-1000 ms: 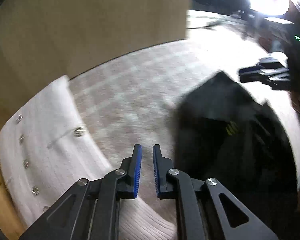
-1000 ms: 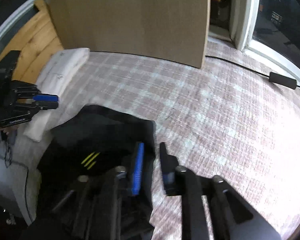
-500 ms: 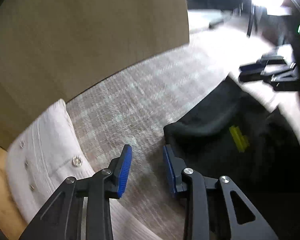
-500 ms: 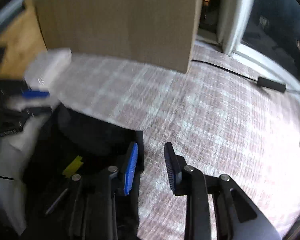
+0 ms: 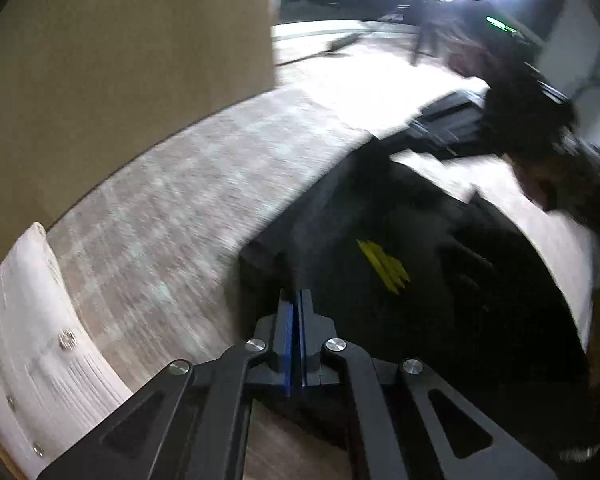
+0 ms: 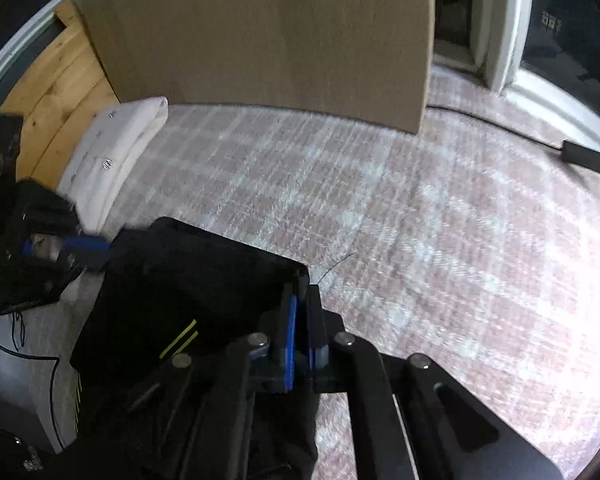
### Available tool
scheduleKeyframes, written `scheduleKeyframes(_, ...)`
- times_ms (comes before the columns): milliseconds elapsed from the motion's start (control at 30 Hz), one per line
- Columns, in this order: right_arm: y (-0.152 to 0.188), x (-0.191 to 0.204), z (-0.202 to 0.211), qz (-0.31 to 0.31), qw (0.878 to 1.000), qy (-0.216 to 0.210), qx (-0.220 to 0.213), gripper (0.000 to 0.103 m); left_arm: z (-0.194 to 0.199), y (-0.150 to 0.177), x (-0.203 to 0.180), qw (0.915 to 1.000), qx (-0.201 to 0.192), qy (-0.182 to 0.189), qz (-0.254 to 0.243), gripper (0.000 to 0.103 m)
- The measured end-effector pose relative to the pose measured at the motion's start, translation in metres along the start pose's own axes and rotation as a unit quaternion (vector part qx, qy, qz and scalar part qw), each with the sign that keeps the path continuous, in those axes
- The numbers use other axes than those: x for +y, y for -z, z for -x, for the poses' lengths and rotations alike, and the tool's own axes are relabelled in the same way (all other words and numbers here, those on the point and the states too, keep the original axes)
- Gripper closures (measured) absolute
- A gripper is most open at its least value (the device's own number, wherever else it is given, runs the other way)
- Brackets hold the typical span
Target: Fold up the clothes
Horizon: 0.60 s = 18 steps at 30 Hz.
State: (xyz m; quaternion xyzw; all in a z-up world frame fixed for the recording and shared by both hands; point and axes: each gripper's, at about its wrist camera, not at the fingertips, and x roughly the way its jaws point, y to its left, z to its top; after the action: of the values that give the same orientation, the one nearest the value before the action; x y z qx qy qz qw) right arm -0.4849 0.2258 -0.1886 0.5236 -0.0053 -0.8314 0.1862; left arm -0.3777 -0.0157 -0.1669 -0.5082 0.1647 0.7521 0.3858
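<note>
A black garment [image 5: 420,280] with thin yellow stripes [image 5: 384,266] lies on the plaid carpet. My left gripper [image 5: 295,300] is shut on its near left edge. In the right wrist view the same garment [image 6: 188,292] is stretched between both grippers; my right gripper [image 6: 300,300] is shut on its right corner. The left gripper [image 6: 88,248] shows at the garment's far left corner. The right gripper [image 5: 452,128] appears blurred at the upper right of the left wrist view.
A folded white garment with snaps [image 5: 32,344] [image 6: 112,156] lies to the left. A large cardboard box [image 6: 260,32] stands behind. A black cable and power adapter [image 6: 588,158] lie on the carpet [image 6: 420,208] at right. Wooden planks [image 6: 56,92] are at far left.
Both grippers went from open to shut, each clamping a corner of the black garment. The garment's edge is now drawn taut between them.
</note>
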Motion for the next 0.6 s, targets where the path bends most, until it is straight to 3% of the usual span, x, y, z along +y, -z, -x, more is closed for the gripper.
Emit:
scheduleKeyframes(100,0.003,-0.006,0.008,-0.013,1.0,-0.009,-0.009,0.099,0.005,0.012,-0.018,0.9989,0.008,0.038,-0.028,0.089)
scheduleKeyframes(167,0.004,-0.006,0.008,-0.012,1.0,-0.006,-0.005,0.099,0.006,0.013,-0.019,0.9991,0.012,0.027,-0.031,0.087)
scheduleKeyframes(267,0.003,-0.003,0.003,-0.008,1.0,-0.005,0.0,0.099,0.015,0.001,0.002,0.9992,-0.018,0.034,0.016,0.088)
scheduleKeyframes(333,0.001,0.0,-0.001,-0.006,1.0,-0.004,0.003,0.099,0.011,-0.007,0.011,0.9992,-0.027,0.013,0.027,0.088)
scheduleKeyframes(433,0.0,0.003,-0.005,-0.004,1.0,-0.003,0.007,0.099,-0.014,-0.02,0.002,0.9999,0.004,0.004,0.015,0.087)
scheduleKeyframes(500,0.0,0.004,-0.007,-0.004,1.0,-0.003,0.008,0.099,-0.028,-0.025,-0.009,0.9996,0.026,-0.004,-0.005,0.076)
scheduleKeyframes(600,0.0,0.004,-0.009,-0.006,1.0,-0.003,0.011,0.099,-0.046,-0.022,-0.028,0.9961,0.055,-0.05,-0.048,0.068)
